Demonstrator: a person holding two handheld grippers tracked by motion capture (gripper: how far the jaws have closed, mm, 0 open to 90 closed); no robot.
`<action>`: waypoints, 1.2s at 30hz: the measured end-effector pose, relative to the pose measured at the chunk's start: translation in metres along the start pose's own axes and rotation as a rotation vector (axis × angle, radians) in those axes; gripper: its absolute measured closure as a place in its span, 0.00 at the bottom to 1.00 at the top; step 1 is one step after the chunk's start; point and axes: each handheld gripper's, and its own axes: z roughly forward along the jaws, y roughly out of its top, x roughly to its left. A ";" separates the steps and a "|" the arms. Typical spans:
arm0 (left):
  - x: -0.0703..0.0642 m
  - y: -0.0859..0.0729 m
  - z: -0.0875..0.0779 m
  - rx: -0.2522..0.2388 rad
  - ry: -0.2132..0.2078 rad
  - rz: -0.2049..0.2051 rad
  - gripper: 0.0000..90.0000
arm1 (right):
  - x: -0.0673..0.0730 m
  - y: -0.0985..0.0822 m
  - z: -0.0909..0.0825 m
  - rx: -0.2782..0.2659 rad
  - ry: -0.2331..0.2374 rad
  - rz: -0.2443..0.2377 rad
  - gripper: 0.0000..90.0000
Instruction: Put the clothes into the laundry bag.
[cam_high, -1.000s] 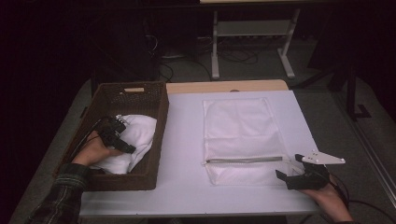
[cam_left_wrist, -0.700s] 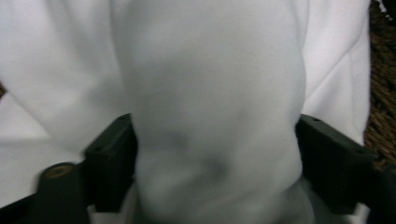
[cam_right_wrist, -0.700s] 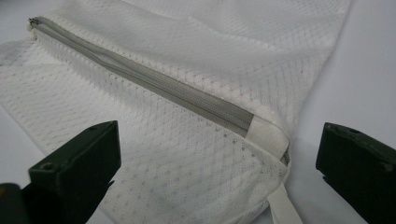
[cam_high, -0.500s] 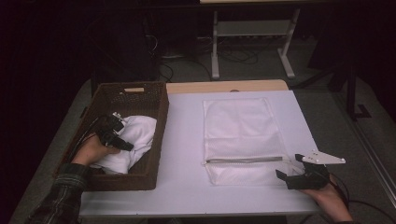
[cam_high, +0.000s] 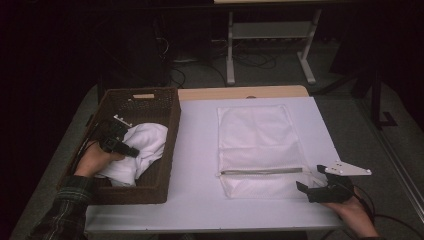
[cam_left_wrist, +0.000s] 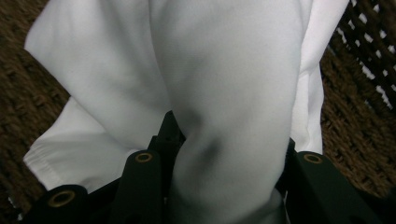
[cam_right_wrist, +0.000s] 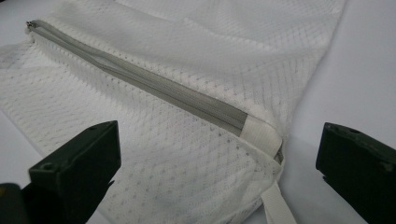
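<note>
White cloth (cam_left_wrist: 233, 93) pinched between just-closing left gripper (cam_high: 119, 142) jaws, unlifted from wicker basket (cam_high: 172, 107); mesh bag (cam_high: 257, 145) unopened before wide-open, empty right gripper (cam_high: 312, 187) near desk's front right corner.

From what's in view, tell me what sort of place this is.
Probably a lab or workshop set up for laundry trials: a white table with a wicker basket, a mesh bag, and cables on the floor.

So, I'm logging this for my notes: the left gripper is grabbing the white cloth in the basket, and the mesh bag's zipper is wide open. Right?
Not quite. The zipper on the mesh bag is closed, as the right gripper view shows. The left gripper does have the white cloth between its jaws in the basket.
</note>
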 end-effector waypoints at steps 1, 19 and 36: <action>0.001 0.000 -0.002 -0.010 -0.002 -0.011 0.67 | 0.000 0.000 0.000 0.000 -0.001 0.003 0.00; -0.001 0.015 -0.055 -0.166 -0.047 -0.023 0.67 | -0.001 0.000 -0.001 -0.006 -0.002 0.008 0.00; -0.036 0.038 -0.089 -0.260 -0.147 0.054 0.67 | -0.001 0.000 -0.001 -0.008 -0.003 0.008 0.00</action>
